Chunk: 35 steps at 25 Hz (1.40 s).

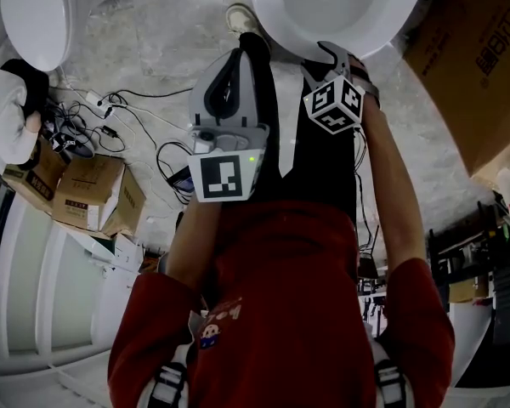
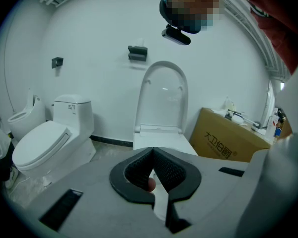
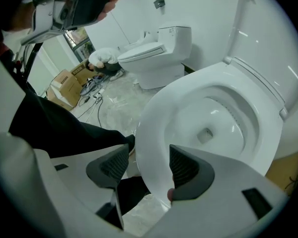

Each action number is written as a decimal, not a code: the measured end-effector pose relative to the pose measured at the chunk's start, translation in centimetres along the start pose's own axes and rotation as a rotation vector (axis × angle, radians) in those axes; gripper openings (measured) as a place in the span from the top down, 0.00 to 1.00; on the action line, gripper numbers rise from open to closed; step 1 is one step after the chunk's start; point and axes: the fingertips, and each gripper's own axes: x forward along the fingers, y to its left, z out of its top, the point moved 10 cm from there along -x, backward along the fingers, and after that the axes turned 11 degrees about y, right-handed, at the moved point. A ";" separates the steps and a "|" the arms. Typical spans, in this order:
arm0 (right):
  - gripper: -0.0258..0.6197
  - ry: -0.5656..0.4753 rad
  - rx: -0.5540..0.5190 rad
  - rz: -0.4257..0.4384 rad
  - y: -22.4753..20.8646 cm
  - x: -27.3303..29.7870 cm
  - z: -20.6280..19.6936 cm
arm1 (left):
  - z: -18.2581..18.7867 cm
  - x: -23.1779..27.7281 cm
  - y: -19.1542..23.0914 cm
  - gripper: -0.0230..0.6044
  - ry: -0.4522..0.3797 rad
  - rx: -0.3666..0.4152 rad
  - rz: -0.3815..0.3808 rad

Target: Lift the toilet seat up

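At the far left we see a second white ceramic toilet (image 1: pixel 34 15) with its lid down. Below it are small brown cardboard boxes (image 1: pixel 89 194) beside a tangle of black cables (image 1: pixel 72 138). Our left gripper (image 2: pixel 151 151) hangs in the air, its dark ribbed jaws closed tip to tip on nothing. Our right gripper (image 3: pixel 148 156) stands wide, straddling the front edge of the white oval plastic toilet seat (image 3: pixel 151 118). One jaw is outside the rim and clear of it, the other over the bowl; we cannot tell whether that one touches. The seat lies flat on the bowl, with its white lid (image 3: pixel 260 29) upright behind. A large brown cardboard box (image 1: pixel 484 58) stands at the right.
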 end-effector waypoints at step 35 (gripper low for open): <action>0.58 0.275 -0.337 0.034 -0.2 5.7 0.9 | -0.7 -0.2 1.2 0.95 0.007 -0.022 0.014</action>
